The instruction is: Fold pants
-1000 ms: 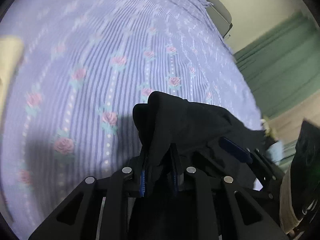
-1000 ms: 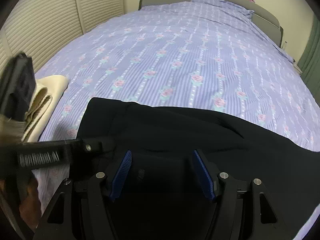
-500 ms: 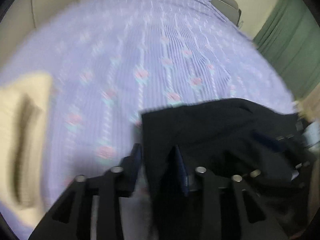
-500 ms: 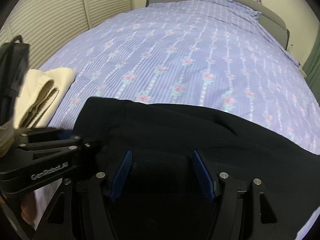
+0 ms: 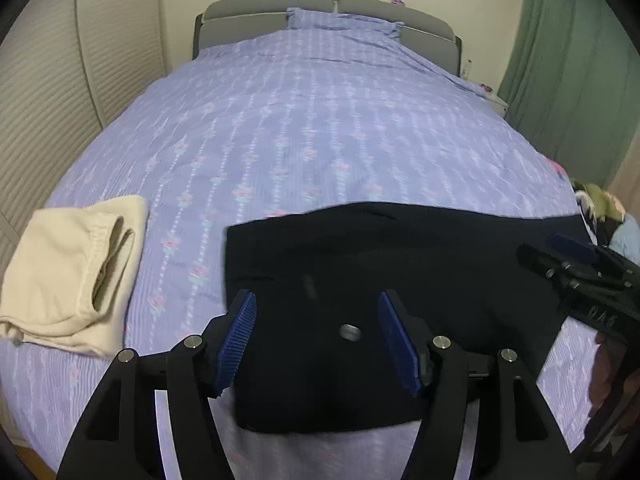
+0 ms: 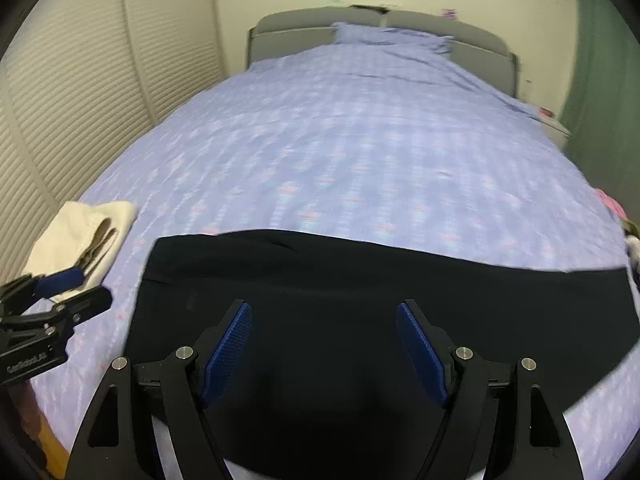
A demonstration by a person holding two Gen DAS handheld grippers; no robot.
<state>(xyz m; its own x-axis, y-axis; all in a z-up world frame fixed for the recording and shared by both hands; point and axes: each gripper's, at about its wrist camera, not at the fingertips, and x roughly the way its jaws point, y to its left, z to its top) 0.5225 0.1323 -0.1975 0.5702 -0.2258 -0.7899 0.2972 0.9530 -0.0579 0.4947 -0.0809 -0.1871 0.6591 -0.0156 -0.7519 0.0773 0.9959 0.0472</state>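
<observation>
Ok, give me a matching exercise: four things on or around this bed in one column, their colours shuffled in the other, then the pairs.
Things:
1. pants
2. folded cloth
3. curtain
4. headboard

Colours:
A. grey
B. cream
C. black
D. green

Pairs: 1-C, 2-B, 3-D, 4-A
</observation>
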